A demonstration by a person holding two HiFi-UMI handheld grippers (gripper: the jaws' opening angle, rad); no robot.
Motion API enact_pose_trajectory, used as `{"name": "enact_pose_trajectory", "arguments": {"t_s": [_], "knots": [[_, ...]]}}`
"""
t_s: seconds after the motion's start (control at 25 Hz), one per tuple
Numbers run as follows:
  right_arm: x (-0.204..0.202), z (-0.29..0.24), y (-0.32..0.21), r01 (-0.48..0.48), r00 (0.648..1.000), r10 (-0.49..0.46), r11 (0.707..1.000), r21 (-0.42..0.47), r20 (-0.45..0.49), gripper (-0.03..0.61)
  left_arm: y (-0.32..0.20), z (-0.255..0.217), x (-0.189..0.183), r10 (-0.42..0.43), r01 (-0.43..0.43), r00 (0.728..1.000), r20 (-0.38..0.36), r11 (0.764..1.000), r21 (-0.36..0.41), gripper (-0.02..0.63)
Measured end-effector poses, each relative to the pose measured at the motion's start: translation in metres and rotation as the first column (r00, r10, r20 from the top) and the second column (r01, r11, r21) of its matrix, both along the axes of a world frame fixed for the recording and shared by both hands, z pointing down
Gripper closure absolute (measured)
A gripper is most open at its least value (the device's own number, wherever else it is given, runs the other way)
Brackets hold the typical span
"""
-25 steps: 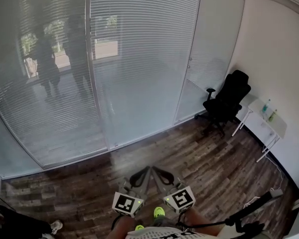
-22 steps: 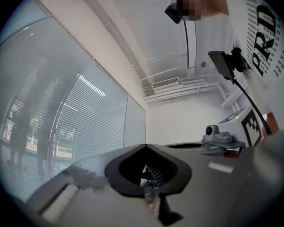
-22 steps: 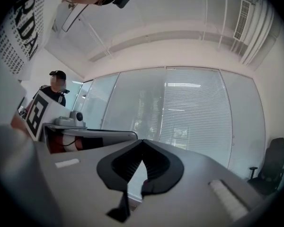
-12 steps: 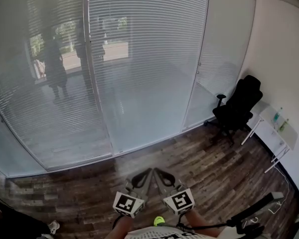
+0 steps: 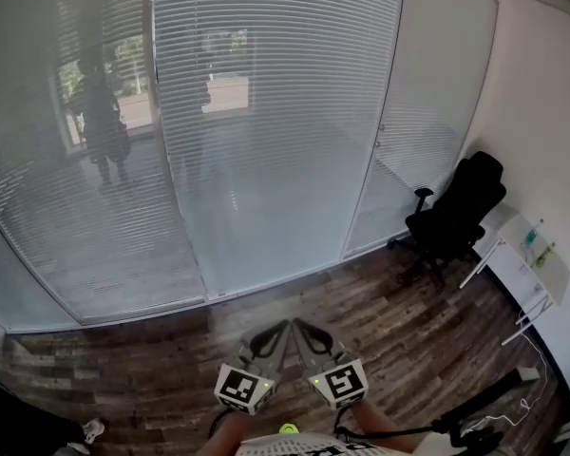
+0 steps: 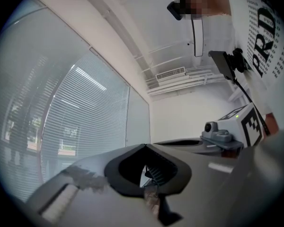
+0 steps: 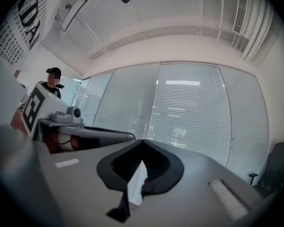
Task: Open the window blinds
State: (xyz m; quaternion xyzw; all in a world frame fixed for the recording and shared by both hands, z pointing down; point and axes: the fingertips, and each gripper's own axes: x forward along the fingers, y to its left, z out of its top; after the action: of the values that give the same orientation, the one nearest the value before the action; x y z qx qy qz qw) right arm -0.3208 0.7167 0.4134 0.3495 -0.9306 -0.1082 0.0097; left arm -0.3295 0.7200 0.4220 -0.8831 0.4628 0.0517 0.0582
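Closed white slat blinds [image 5: 275, 112] cover the glass wall panels ahead, from floor to ceiling. They also show in the left gripper view [image 6: 80, 122] and the right gripper view [image 7: 194, 112]. My left gripper [image 5: 279, 326] and right gripper [image 5: 300, 325] are side by side at the bottom of the head view, pointing at the wall and well short of it. Each has its jaws closed tip to tip with nothing between them, as seen on the left gripper [image 6: 144, 145] and the right gripper [image 7: 142, 141].
A black office chair [image 5: 451, 221] stands in the right corner beside a small white table [image 5: 527, 255] with bottles. The floor [image 5: 408, 340] is dark wood. A black stand and cable [image 5: 484, 407] lie low right. Figures [image 5: 100, 122] show dimly through the blinds.
The glass wall and blinds have come nearer, and the chair has slid right in the picture. Both grippers keep the same shut, side-by-side pose.
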Motion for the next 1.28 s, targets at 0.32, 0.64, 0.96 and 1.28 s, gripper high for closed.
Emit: {"name": "enact_pose_trajectory", "arguments": {"t_s": [0.32, 0.64, 0.96, 1.28], "knots": [[0.017, 0.002, -0.038, 0.01, 1.0, -0.01, 1.0, -0.004, 0.011, 0.571, -0.038, 0.001, 0.018, -0.02, 0.02, 1.0, 0.008, 1.0, -0.011, 0.623], [0.009, 0.019, -0.079, -0.035, 0.999, 0.037, 0.997, -0.065, 0.029, 0.571, -0.08, 0.014, 0.006, 0.014, -0.015, 1.0, -0.007, 0.998, -0.058, 0.623], [-0.004, 0.005, -0.132, -0.103, 0.994, 0.105, 0.994, -0.045, 0.04, 0.571, -0.132, 0.0, -0.007, 0.084, -0.085, 0.996, -0.03, 0.996, -0.033, 0.623], [-0.009, -0.005, -0.186, -0.168, 0.984, 0.17, 0.985, -0.039, 0.049, 0.571, -0.186, -0.005, -0.011, 0.141, -0.142, 0.99, -0.011, 0.99, -0.02, 0.622]]}}
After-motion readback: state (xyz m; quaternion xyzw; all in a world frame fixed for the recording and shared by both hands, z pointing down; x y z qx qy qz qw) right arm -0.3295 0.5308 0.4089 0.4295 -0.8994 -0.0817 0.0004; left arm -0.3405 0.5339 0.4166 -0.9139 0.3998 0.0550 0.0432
